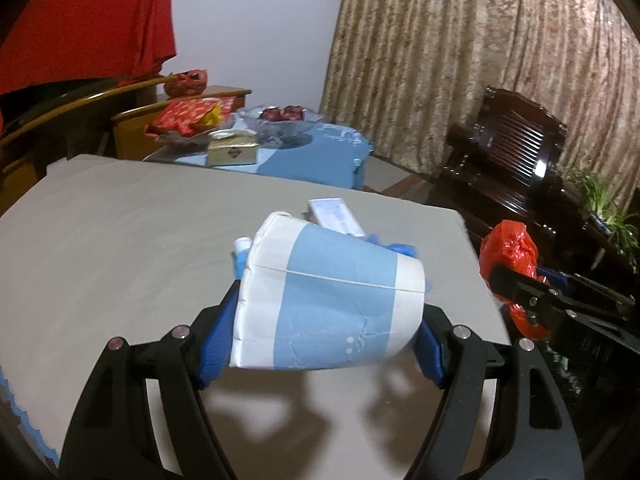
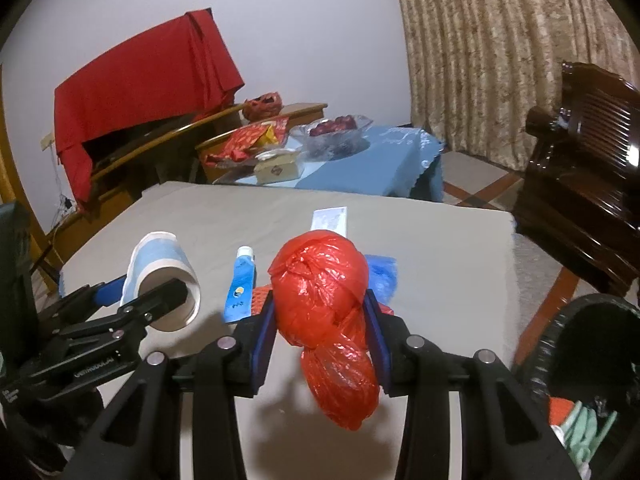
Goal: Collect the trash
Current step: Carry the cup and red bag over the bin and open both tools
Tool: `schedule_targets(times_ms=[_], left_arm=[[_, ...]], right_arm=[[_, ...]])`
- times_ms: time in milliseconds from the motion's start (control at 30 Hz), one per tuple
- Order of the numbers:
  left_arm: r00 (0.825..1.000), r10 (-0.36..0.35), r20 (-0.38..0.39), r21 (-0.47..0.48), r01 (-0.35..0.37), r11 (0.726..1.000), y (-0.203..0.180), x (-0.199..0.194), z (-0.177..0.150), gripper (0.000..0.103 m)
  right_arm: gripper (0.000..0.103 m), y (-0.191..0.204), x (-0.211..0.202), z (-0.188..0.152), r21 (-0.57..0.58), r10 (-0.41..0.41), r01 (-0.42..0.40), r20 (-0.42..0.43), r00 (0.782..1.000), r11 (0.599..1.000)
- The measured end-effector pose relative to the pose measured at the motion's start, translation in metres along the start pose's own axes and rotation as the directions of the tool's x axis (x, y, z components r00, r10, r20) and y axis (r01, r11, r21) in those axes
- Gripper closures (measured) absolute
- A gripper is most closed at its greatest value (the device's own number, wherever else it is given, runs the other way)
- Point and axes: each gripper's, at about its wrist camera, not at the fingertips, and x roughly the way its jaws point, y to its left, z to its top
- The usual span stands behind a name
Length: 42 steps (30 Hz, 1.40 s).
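My left gripper (image 1: 324, 328) is shut on a crumpled blue-and-white paper cup (image 1: 320, 296), held on its side above the grey table (image 1: 120, 240); the cup also shows in the right wrist view (image 2: 160, 276). My right gripper (image 2: 320, 332) is shut on a knotted red plastic bag (image 2: 324, 312), held above the table; the bag also shows in the left wrist view (image 1: 508, 252). On the table lie a small blue tube (image 2: 242, 284), a white paper box (image 2: 330, 220) and a blue plastic scrap (image 2: 382, 274).
A black trash bin (image 2: 580, 364) with rubbish inside stands at the table's right. Behind it is a dark wooden chair (image 2: 588, 160). A blue-clothed side table (image 2: 360, 160) with a glass fruit bowl (image 2: 334, 128) and a tissue box (image 2: 276, 170) stands beyond the far edge.
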Motion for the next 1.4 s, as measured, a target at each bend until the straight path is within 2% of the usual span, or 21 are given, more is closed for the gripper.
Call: schedule_targets(times_ms=[400,733,1067,1400], left_arm=[[0.994,-0.109,-0.007,0.082,0.11,0.991,-0.07,-0.018,-0.008,0.03],[0.983,-0.181,-0.004,0.148,0.18,0.972,-0.114,-0.025,-0.01,0.03],[0.962,-0.272,-0.011,0.219,0.268,0.938,-0.174,-0.024,-0.012,0.03],[0.934,-0.354,-0.045,0.279,0.352,0.894,-0.233,-0.008,-0.017,0.03]], right_arm=[[0.062,-0.045,-0.066,-0.009,0.056,-0.087,0.083,0.059,0.994,0.995],[0.062,-0.085,-0.11,-0.026,0.111,-0.177,0.167,0.085,0.981,0.98],[0.062,-0.126,-0.148,-0.035,0.165,-0.274,0.254,0.115,0.955,0.953],[0.061,-0.175,-0.174,-0.047,0.218,-0.376,0.348,0.104,0.921,0.912]])
